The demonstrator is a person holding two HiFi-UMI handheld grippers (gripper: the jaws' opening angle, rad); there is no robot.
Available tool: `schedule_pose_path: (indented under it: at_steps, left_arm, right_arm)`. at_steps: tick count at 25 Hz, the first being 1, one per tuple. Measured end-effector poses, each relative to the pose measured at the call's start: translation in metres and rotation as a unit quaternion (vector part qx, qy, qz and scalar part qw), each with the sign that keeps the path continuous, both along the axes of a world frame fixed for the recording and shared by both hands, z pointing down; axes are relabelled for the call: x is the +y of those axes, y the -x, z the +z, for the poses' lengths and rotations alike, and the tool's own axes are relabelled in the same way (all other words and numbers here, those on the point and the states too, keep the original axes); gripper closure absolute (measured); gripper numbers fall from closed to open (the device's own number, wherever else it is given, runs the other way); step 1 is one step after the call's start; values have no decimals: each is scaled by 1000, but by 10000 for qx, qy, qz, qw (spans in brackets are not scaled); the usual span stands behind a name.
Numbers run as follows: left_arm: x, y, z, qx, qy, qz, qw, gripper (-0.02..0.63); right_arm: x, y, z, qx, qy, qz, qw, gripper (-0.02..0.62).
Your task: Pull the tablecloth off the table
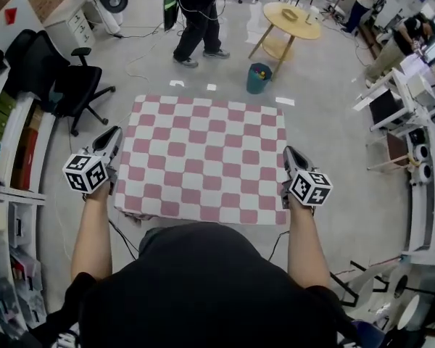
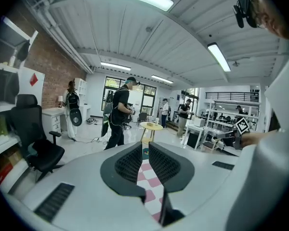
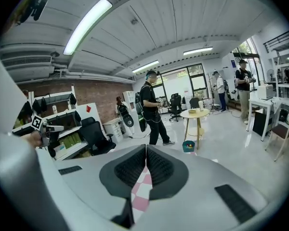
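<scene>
While the person's two hands reach forward at either side, the pink-and-white checked tablecloth (image 1: 203, 158) lies spread flat over the table, covering it so fully that none of the top shows; its near edge hangs just in front of the person's body. The left gripper (image 1: 117, 132) sits just beside the cloth's left edge, and the right gripper (image 1: 288, 151) sits at its right edge, both pointing away from the person.

Seen from the left gripper view, the left gripper (image 2: 145, 146) has its jaws a narrow slit apart, with nothing pinched between the pads. The checked cloth (image 2: 151, 182) shows through that slit, lying below the jaws rather than in them.

Seen from the right gripper view, the right gripper (image 3: 145, 147) has its jaws clenched tip to tip, with nothing visible between them. A strip of the cloth (image 3: 140, 191) shows beneath, behind the tips.

Beyond the table's far edge stands a small teal bin (image 1: 259, 78). Farther off are a round light wooden side table (image 1: 292, 20) and a standing person in dark clothes (image 1: 196, 20).
</scene>
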State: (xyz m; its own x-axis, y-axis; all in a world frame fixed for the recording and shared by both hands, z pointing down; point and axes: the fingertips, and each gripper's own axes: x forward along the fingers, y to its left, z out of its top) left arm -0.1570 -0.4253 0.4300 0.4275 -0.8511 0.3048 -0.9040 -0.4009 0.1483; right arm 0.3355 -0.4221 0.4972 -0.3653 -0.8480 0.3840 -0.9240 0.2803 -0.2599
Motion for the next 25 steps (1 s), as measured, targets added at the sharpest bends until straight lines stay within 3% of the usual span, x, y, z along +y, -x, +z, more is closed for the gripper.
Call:
schedule_pose_path:
  at_steps: [9, 25]
  left_arm:
    - [1, 4, 0, -48, 71, -327, 9994, 552]
    - [-44, 69, 23, 186, 202, -74, 9996, 552]
  right_arm:
    - [-39, 10, -15, 3, -222, -304, 9993, 564]
    - [-50, 78, -18, 249, -105, -94, 9996, 563]
